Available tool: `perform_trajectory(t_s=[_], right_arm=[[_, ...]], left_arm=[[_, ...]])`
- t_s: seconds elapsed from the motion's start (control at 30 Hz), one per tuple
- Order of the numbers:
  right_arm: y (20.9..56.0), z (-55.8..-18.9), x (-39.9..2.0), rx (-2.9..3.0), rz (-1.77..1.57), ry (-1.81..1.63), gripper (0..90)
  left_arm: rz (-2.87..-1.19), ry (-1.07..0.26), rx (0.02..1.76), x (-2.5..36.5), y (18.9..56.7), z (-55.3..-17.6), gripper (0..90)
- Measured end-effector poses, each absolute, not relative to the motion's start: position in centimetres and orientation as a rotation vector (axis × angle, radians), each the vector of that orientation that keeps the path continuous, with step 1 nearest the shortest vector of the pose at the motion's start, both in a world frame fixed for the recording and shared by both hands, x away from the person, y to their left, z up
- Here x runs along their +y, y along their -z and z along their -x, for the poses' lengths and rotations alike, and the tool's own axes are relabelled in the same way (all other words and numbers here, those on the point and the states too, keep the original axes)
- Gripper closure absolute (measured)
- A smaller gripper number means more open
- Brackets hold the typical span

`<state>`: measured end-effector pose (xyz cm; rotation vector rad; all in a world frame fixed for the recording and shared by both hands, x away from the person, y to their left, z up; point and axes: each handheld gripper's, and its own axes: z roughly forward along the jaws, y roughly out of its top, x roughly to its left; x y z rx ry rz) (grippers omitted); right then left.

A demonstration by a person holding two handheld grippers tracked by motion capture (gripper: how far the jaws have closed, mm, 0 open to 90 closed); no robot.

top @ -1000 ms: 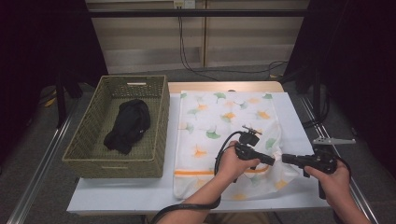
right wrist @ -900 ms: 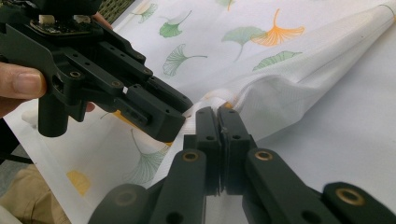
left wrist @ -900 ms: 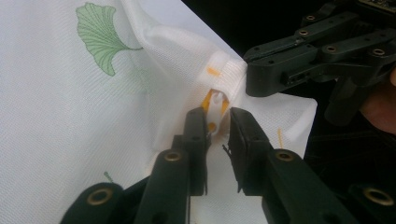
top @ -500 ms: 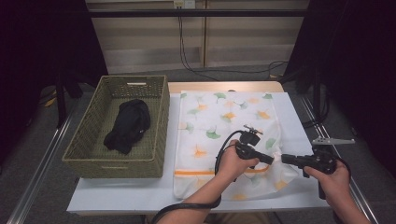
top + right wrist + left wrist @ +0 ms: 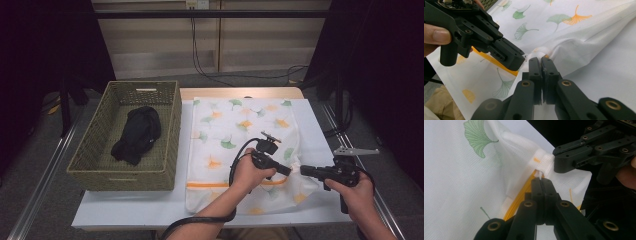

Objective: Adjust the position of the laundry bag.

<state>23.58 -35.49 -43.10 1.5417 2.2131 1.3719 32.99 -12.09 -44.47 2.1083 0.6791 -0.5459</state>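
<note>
— Lying where, that white cloth with the green and orange ginkgo-leaf print and the orange stripe [image 5: 240, 130]?

— Spreading flat across the right half of the pale counter [image 5: 130, 210], with only the near right corner being pulled up into a small peak.

— Being gripped how?

— Having just been closing the left tongs [image 5: 289, 171], now clamping them tight on the bunched hem next to the orange stripe. Pinching the same gathered corner with the right tongs [image 5: 303, 170] too, shut on the fabric, tip to tip and almost touching the left pair.

— Crowding both onto one spot for what reason?

— Probably sharing a single corner so as to be sliding apart along the edge afterwards and keeping that edge taut. Possibly also separating the layers at the hem. Hard to be telling which.

— And keeping the hands low?

— Seemingly avoiding dragging the rest of the cloth off its flat lie.

— Anything else nearby?

— Sitting at the left of the counter, a woven olive rectangular basket [image 5: 172, 130], holding a crumpled black garment [image 5: 137, 132], well apart from the work.
</note>
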Motion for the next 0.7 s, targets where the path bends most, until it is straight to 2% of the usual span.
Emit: perform_trajectory(t_s=[0.3, 0.47, 0.63, 0.7], right_arm=[[43.28, -23.77, -35.39, 2.241, -1.558, -1.378, 78.4], [43.45, -23.99, -35.1, 2.231, -1.61, -1.394, 64.5], [43.57, -24.07, -34.9, 2.234, -1.617, -1.385, 57.4], [43.68, -24.1, -34.89, 2.24, -1.618, -1.376, 57.2]], left_arm=[[-2.111, 0.53, 0.676, -11.97, 44.09, -33.13, 90.0], [-2.116, 0.528, 0.676, -11.95, 43.99, -33.16, 90.0], [-2.113, 0.533, 0.675, -11.94, 44.0, -33.15, 90.0], [-2.116, 0.537, 0.658, -11.9, 43.95, -33.22, 90.0]])
